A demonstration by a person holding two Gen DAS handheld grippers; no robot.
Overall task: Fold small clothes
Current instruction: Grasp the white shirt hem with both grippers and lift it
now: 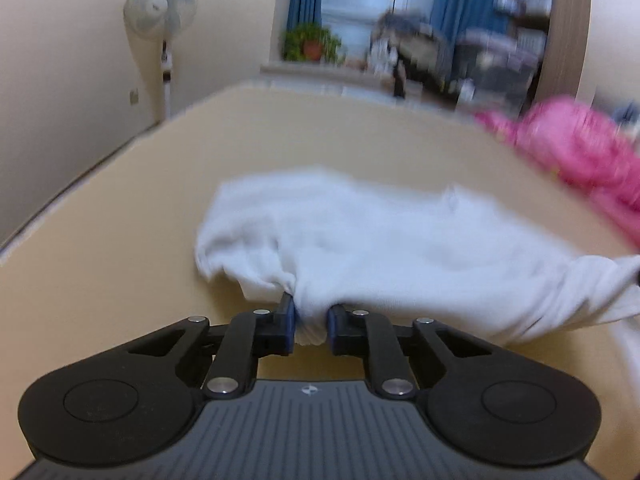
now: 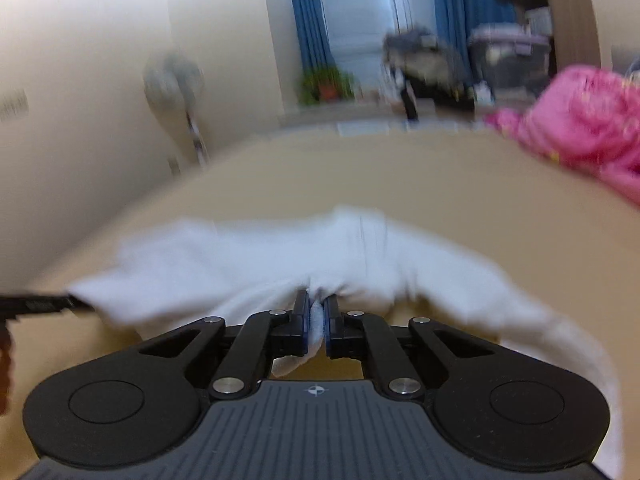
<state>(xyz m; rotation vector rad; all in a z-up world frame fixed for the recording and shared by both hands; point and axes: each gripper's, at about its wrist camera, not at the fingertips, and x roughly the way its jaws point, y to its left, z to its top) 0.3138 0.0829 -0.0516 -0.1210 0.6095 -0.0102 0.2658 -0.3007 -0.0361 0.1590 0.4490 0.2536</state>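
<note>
A small white garment (image 1: 360, 240) lies crumpled across the beige table (image 1: 120, 240). My left gripper (image 1: 310, 310) is shut on a bunched edge of it near its left end, with white cloth squeezed between the blue pads. In the right wrist view the same white garment (image 2: 260, 264) stretches from left to right. My right gripper (image 2: 316, 306) is shut on a thin fold of its near edge, and a strip of cloth hangs down between the fingers. The other gripper's black tip (image 2: 40, 304) shows at the far left edge, at the garment's end.
A heap of pink clothes (image 1: 580, 152) lies on the table at the back right, also the pink clothes (image 2: 588, 120) in the right wrist view. A standing fan (image 1: 160, 12), a potted plant (image 1: 312, 42) and blue curtains stand beyond the table's far edge.
</note>
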